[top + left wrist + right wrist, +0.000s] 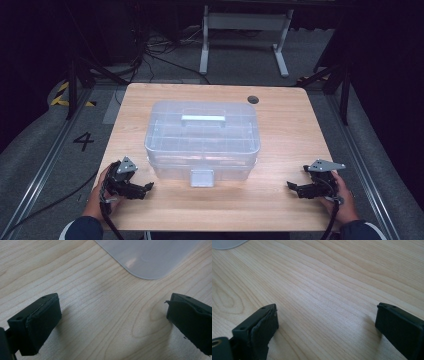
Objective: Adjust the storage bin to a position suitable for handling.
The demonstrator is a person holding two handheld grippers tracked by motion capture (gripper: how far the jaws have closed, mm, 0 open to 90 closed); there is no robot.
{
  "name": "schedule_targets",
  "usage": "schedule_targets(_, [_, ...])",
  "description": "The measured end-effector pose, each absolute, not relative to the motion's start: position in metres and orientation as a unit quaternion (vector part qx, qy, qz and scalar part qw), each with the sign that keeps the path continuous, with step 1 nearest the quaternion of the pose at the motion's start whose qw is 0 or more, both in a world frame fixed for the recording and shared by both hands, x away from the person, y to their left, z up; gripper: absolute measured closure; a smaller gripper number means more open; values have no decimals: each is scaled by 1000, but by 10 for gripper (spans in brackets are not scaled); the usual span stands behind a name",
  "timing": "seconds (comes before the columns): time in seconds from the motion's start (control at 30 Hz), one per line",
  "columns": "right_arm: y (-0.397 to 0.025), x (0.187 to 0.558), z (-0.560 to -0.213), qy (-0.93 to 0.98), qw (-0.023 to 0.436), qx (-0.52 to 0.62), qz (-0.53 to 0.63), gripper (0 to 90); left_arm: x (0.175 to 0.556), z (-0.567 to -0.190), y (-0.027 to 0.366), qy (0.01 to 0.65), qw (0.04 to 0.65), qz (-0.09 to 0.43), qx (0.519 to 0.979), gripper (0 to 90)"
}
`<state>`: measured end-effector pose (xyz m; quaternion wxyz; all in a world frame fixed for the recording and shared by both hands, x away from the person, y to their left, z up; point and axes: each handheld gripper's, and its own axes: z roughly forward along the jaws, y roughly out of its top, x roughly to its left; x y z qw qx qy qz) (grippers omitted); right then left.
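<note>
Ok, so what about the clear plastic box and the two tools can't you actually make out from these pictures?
- Clear storage box, high view: whether anything lies inside; the frosted lid and walls blur it.
- Front latch, high view: too small to tell if it is fastened.
- Box in the left gripper view: cut off by the top edge, one rounded corner shows.
- Left tool and right tool, high view: fingertips too small and dark; both gripper views show the jaws apart over bare table.

The clear plastic storage box (pixel 202 142) with a flat lid handle sat shut and upright mid-table, its front latch facing the person's side.
</note>
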<state>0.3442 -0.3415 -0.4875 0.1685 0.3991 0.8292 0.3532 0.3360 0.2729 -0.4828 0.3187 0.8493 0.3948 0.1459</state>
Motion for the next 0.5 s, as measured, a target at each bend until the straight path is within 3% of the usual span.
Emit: schedule_targets(0.5, [-344,347,-488,833,165,393,353,32,330,-483,272,405,315,152,845,4])
